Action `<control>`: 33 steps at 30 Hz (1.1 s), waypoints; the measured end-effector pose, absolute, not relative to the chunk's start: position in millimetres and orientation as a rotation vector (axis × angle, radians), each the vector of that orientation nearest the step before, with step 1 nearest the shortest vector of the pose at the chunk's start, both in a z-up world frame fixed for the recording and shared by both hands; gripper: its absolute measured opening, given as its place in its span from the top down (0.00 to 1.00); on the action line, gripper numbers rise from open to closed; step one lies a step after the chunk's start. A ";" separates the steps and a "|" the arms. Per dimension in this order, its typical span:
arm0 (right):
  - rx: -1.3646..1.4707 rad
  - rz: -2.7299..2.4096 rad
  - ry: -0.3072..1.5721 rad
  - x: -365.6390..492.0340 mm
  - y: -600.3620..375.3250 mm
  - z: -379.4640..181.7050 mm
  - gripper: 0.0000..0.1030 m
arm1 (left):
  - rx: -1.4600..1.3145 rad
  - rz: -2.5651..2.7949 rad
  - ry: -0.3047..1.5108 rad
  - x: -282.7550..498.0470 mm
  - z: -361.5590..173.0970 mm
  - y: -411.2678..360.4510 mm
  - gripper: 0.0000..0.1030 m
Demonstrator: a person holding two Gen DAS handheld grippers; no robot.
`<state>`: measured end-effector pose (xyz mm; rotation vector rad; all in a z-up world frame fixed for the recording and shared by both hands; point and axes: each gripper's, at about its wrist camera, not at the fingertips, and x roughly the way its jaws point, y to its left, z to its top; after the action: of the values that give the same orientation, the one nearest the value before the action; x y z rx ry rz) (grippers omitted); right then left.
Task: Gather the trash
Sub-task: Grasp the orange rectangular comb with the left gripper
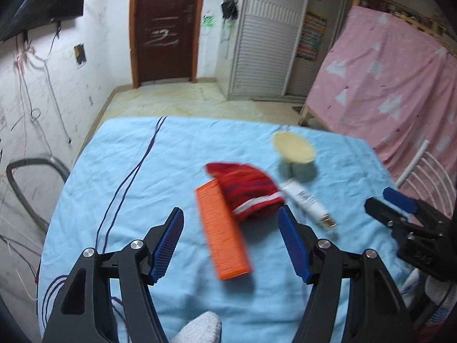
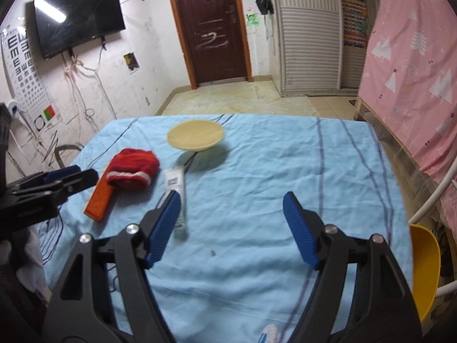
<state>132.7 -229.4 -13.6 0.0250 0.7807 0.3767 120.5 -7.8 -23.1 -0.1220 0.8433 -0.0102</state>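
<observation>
On the light blue tablecloth (image 1: 137, 171) lie an orange box (image 1: 222, 231), a red knitted cloth (image 1: 248, 188) with a white stripe that overlaps the box's far end, and a white tube (image 1: 307, 203) with a gold end. My left gripper (image 1: 230, 211) hovers open above the near half of the box, touching nothing. In the right wrist view the box (image 2: 100, 200), the red cloth (image 2: 132, 168) and the tube (image 2: 177, 183) lie to the left. My right gripper (image 2: 232, 197) is open over bare cloth, its left finger just in front of the tube.
A cream dish (image 2: 195, 135) stands on a foot farther back on the table. A yellow chair (image 2: 424, 265) and a white rail stand at the table's right edge, with a pink-draped frame (image 2: 414, 71) beyond. Something white and knitted (image 1: 200, 328) pokes in at the near edge.
</observation>
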 end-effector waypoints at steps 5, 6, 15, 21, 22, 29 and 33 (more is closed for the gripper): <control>-0.007 0.405 0.799 136.3 -207.2 -17.6 0.31 | -0.127 -0.013 0.879 122.9 -37.5 1.0 0.42; -0.012 0.410 0.802 136.9 -204.2 -18.4 0.31 | -0.128 -0.021 0.884 123.5 -39.9 0.9 0.42; -0.069 0.431 0.844 144.2 -178.5 -29.4 0.31 | -0.096 -0.063 0.919 128.2 -56.4 -4.1 0.52; -0.118 0.439 0.874 148.3 -164.4 -35.5 0.28 | -0.092 -0.070 0.907 126.7 -56.2 -1.0 0.82; -0.123 0.439 0.879 148.6 -163.0 -36.5 0.28 | -0.111 -0.073 0.905 126.2 -55.6 2.6 0.84; -0.189 0.438 0.910 150.7 -148.9 -43.3 0.38 | -0.170 -0.057 0.863 121.2 -44.8 23.3 0.87; -0.198 0.440 0.919 153.1 -145.7 -45.3 0.43 | -0.191 -0.054 0.852 119.0 -41.7 32.4 0.87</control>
<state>153.1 -145.7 -45.3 -0.1979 0.9194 0.4399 119.0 32.4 -41.7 -0.1911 0.8522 -0.0538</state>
